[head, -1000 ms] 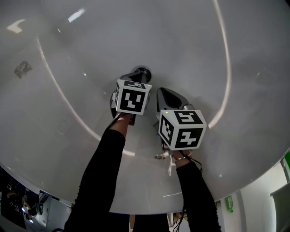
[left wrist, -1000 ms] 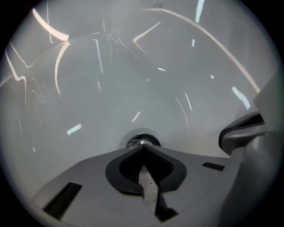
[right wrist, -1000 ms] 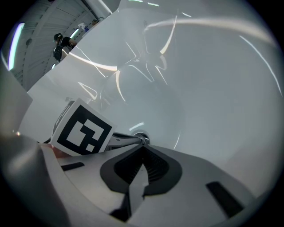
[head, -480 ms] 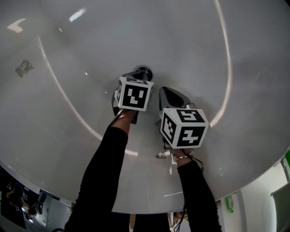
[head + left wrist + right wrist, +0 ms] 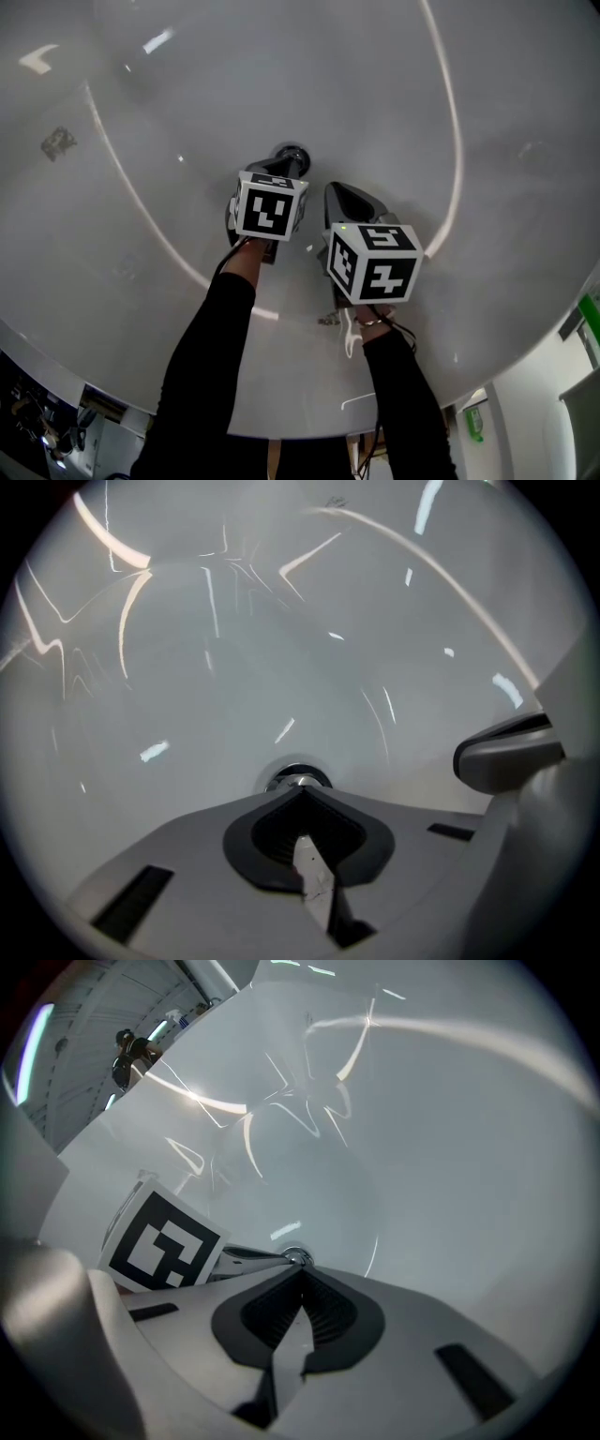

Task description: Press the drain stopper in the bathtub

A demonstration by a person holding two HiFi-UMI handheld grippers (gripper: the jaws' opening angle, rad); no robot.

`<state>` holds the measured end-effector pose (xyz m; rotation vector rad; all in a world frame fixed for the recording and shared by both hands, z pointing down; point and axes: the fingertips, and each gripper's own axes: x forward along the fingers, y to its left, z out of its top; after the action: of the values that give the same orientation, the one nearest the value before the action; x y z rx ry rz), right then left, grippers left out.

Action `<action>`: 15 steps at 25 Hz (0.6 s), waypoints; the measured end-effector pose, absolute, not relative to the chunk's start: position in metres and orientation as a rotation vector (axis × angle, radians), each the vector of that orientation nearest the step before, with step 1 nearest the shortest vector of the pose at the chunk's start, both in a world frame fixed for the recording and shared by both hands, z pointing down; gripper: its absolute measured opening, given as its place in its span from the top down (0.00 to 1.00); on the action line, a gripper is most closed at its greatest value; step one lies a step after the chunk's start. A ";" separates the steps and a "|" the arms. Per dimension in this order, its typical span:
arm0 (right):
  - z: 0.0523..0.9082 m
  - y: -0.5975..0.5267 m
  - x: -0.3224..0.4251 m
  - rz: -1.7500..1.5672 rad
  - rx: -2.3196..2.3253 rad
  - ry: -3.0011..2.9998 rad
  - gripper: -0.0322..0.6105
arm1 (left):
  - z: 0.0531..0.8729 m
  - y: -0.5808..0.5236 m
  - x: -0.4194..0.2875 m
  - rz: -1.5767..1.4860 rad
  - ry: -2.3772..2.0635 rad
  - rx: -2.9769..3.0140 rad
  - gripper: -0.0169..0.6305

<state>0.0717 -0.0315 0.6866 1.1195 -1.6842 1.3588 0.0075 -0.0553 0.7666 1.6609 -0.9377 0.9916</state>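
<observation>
The shiny drain stopper (image 5: 292, 155) sits at the bottom of the white bathtub (image 5: 469, 122). My left gripper (image 5: 300, 793) points right at it, with its tip just by the stopper. I cannot tell if they touch. Its jaws are pressed together with nothing in them. My right gripper (image 5: 300, 1273) is just beside the left one, a bit back from the stopper. Its jaws are pressed together too, holding nothing.

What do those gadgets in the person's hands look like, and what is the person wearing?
Both the left gripper and the right gripper are light grey plastic, tapering to two pointed jaws lined with dark ribbed pads. Each carries a white cube printed with black square markers. The person wears black long sleeves.
</observation>
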 end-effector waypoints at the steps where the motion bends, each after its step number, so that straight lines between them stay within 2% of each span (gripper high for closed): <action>1: 0.686 -0.032 0.071 1.356 1.119 -1.686 0.95 | 0.764 -0.057 0.006 0.992 -0.940 1.664 0.96; 15: 0.654 -0.043 0.058 1.335 1.126 -1.723 0.95 | 0.700 -0.067 -0.006 0.924 -0.948 1.722 0.96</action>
<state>0.0583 -0.0428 0.6542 1.1259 -1.7231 1.3349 -0.0061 -0.0674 0.6997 1.7217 -0.9476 0.9236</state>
